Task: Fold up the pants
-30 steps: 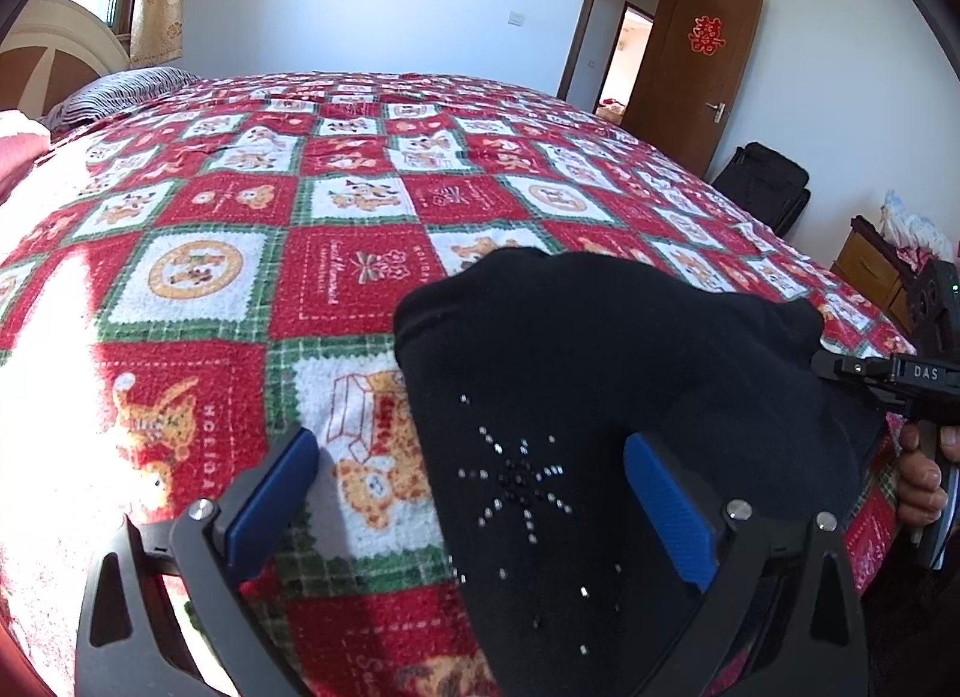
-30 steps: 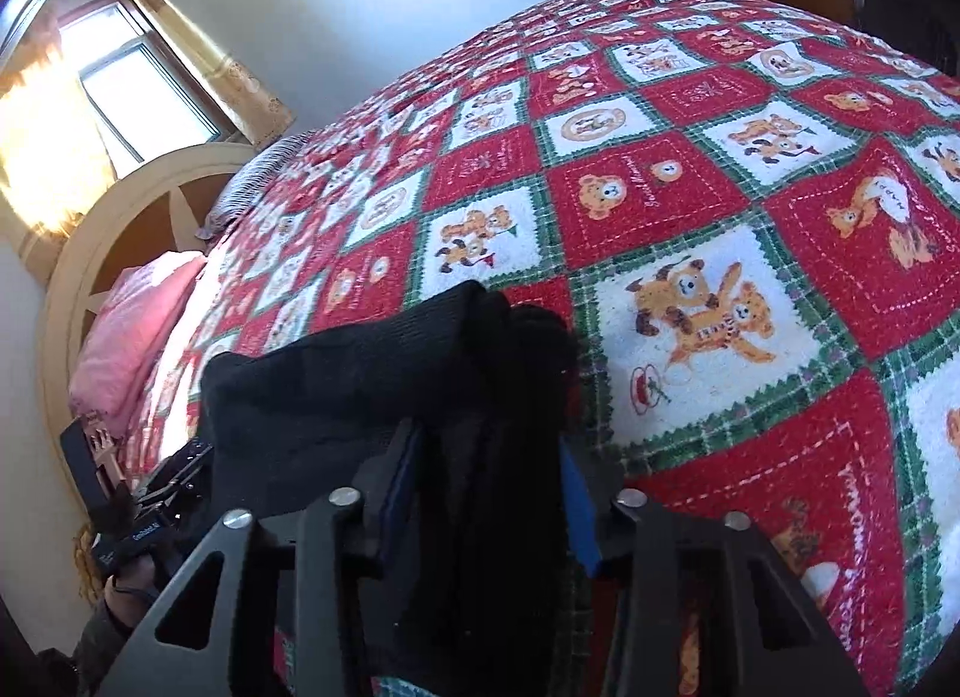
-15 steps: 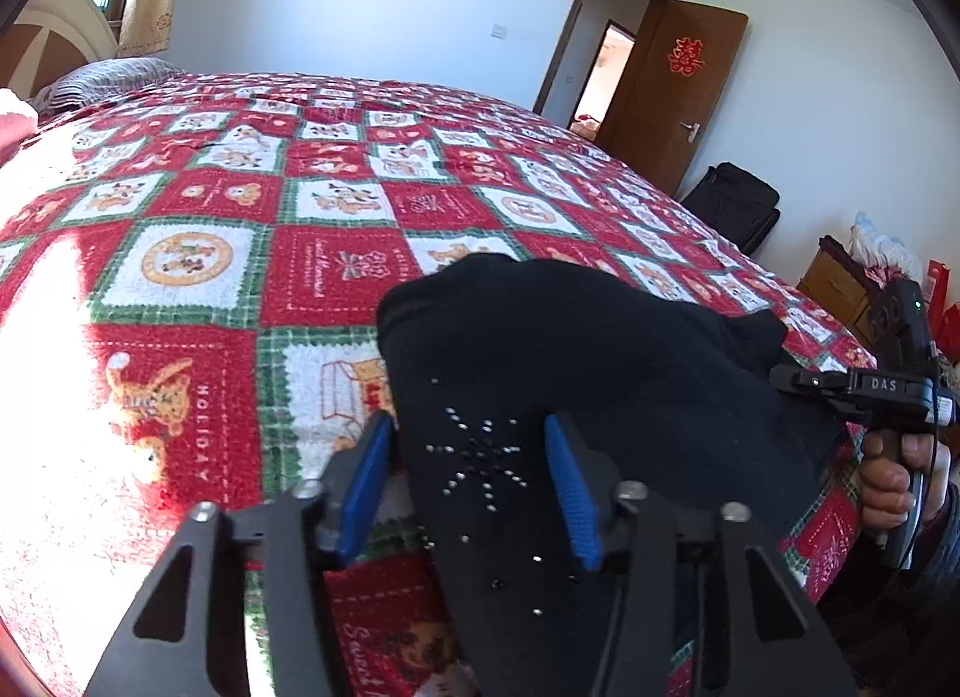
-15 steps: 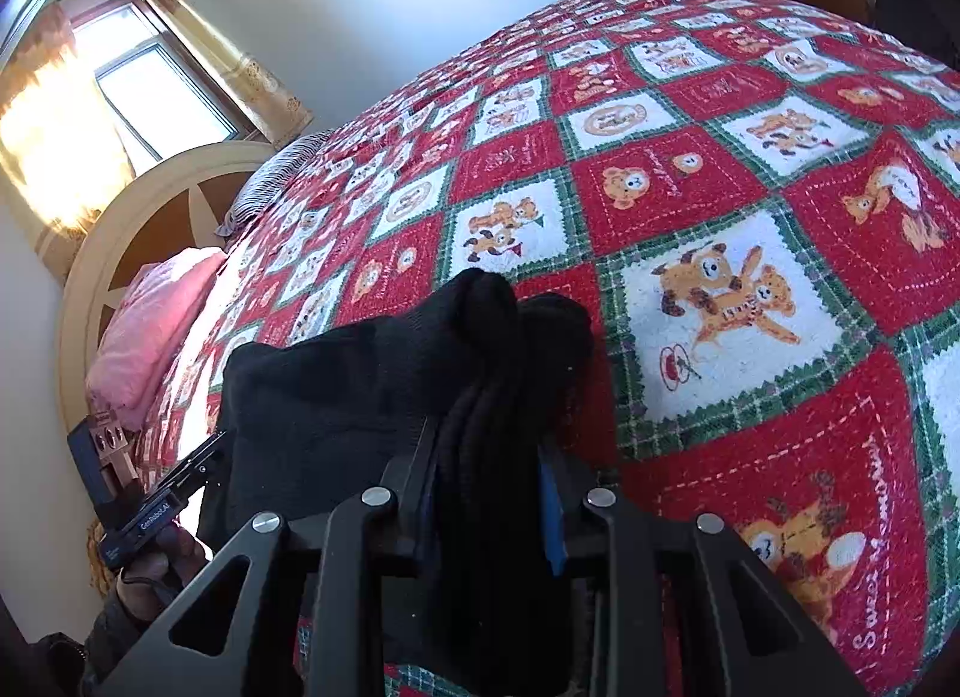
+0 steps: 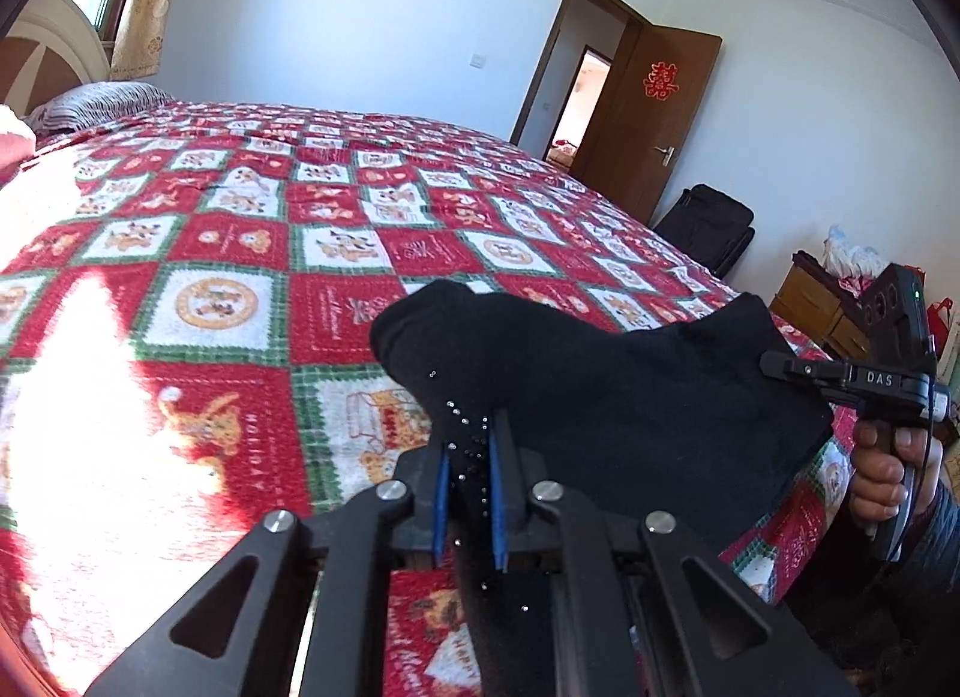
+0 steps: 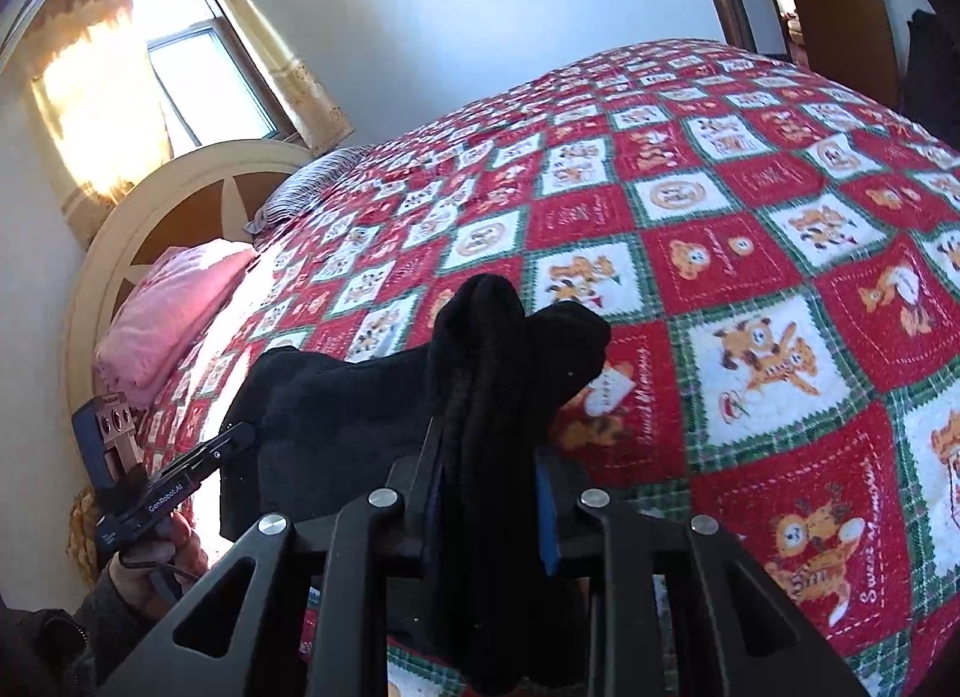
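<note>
Left gripper [image 5: 468,457]: wide apart a second ago, now clenched on the black pants' [image 5: 600,397] studded edge. Right gripper [image 6: 489,457]: jaws closing, grasping the opposite bunched edge. Pants raised at the patchwork quilt's [image 5: 228,307] near edge; quilt beyond lies open.

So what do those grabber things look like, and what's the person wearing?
Each gripper is black, with triangle cut-outs, silver bolts and blue pads. The right gripper says "DAS" in white and has a tiny green light on its camera box. The left gripper says "GenRobot.AI". A thin black cable hangs below each handle. The sleeves look dark.
</note>
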`<state>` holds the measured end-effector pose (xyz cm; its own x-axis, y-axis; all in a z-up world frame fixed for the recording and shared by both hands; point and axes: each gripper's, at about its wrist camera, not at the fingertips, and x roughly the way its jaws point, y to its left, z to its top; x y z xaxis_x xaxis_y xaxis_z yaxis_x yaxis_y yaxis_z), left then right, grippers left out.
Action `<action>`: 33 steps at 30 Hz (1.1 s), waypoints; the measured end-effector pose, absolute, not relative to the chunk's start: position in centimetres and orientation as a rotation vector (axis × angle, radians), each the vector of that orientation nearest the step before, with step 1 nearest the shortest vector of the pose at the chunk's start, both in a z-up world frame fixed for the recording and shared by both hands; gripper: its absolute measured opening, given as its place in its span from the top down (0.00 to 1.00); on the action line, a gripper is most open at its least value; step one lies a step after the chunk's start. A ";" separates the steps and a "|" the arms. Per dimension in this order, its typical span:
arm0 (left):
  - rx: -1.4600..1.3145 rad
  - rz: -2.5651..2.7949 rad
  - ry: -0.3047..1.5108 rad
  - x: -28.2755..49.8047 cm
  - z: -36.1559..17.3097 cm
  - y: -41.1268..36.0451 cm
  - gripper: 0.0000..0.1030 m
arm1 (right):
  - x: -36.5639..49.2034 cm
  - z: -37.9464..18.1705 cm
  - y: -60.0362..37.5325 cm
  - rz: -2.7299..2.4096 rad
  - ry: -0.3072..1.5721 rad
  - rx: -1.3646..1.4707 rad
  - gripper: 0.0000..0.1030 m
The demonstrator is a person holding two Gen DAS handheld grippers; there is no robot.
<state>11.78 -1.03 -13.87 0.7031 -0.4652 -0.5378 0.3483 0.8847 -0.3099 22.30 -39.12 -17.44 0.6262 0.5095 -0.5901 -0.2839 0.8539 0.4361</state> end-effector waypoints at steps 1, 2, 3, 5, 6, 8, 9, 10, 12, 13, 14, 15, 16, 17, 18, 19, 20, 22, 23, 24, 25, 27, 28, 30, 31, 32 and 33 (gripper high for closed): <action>-0.180 -0.447 0.646 11.7 -13.7 -0.7 0.89 | 22.5 -17.3 -38.7 0.473 0.771 0.314 0.75; -0.174 -0.436 0.644 11.5 -13.6 -0.2 0.89 | 22.8 -17.2 -38.3 0.484 0.772 0.308 0.75; -0.172 -0.424 0.644 11.4 -13.4 0.5 0.89 | 23.2 -17.0 -37.6 0.495 0.772 0.304 0.76; -0.166 -0.396 0.636 11.1 -12.9 1.8 0.89 | 24.2 -16.6 -35.8 0.529 0.774 0.294 0.76; -0.159 -0.377 0.629 10.9 -12.6 2.5 0.89 | 24.5 -16.5 -35.0 0.541 0.774 0.288 0.76; -0.151 -0.336 0.615 10.6 -12.0 4.1 0.89 | 25.5 -16.2 -32.6 0.577 0.775 0.265 0.76; -0.148 -0.314 0.609 10.5 -11.7 4.9 0.89 | 26.1 -16.1 -31.1 0.599 0.777 0.251 0.76; -0.142 -0.292 0.603 10.3 -11.4 5.8 0.89 | 26.6 -16.0 -29.8 0.616 0.778 0.242 0.76; -0.128 -0.248 0.588 10.3 -10.9 7.7 0.89 | 27.5 -15.9 -27.6 0.644 0.780 0.233 0.76; -0.125 -0.218 0.580 10.2 -10.6 8.8 0.89 | 28.2 -15.9 -26.2 0.663 0.783 0.233 0.76; -0.130 -0.191 0.575 10.2 -10.5 9.9 0.89 | 28.5 -15.8 -25.0 0.679 0.782 0.230 0.76; -0.141 -0.167 0.570 10.2 -10.3 11.0 0.89 | 28.9 -15.8 -23.7 0.697 0.779 0.222 0.76; -0.144 -0.144 0.567 10.1 -10.2 12.0 0.89 | 29.2 -15.7 -22.1 0.716 0.777 0.212 0.76; -0.141 -0.118 0.562 10.1 -10.2 12.9 0.89 | 29.5 -15.6 -21.0 0.728 0.776 0.206 0.76; -0.138 -0.095 0.555 10.0 -10.2 13.7 0.89 | 29.9 -15.5 -19.8 0.742 0.777 0.201 0.76; -0.137 -0.072 0.553 10.0 -10.2 14.6 0.89 | 30.3 -15.6 -18.3 0.758 0.776 0.194 0.76; -0.143 -0.048 0.554 10.0 -10.4 15.5 0.89 | 30.5 -15.7 -17.1 0.770 0.774 0.193 0.76; -0.159 -0.015 0.555 9.8 -10.9 17.0 0.89 | 30.8 -15.9 -15.4 0.790 0.782 0.200 0.76; -0.166 0.000 0.558 9.6 -11.1 17.5 0.89 | 30.9 -16.2 -14.5 0.800 0.785 0.201 0.76; -0.176 0.010 0.563 9.6 -11.5 18.0 0.89 | 30.9 -16.5 -13.9 0.805 0.787 0.198 0.76; -0.184 0.019 0.570 9.6 -12.0 18.5 0.89 | 30.8 -17.0 -13.1 0.811 0.788 0.193 0.76; -0.188 0.037 0.597 9.8 -13.4 19.4 0.87 | 31.0 -18.1 -12.0 0.802 0.807 0.182 0.76; -0.182 0.047 0.614 10.3 -14.4 19.5 0.86 | 31.3 -18.7 -11.7 0.790 0.819 0.181 0.76; -0.184 0.060 0.649 10.6 -15.9 19.9 0.78 | 32.1 -20.0 -11.7 0.765 0.842 0.179 0.75; -0.185 0.065 0.655 10.6 -16.4 19.8 0.75 | 32.5 -20.4 -11.9 0.755 0.853 0.184 0.73; -0.180 0.081 0.657 10.6 -16.7 19.7 0.67 | 32.8 -20.8 -12.2 0.746 0.867 0.196 0.72; -0.173 0.102 0.652 10.5 -16.8 19.6 0.61 | 33.1 -21.1 -12.6 0.734 0.879 0.210 0.70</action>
<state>10.54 19.60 -16.84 0.7903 0.0405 -0.6113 -0.1489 0.9806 -0.1274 33.05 -12.59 -21.13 0.4157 0.6613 -0.6245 -0.4965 0.7402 0.4534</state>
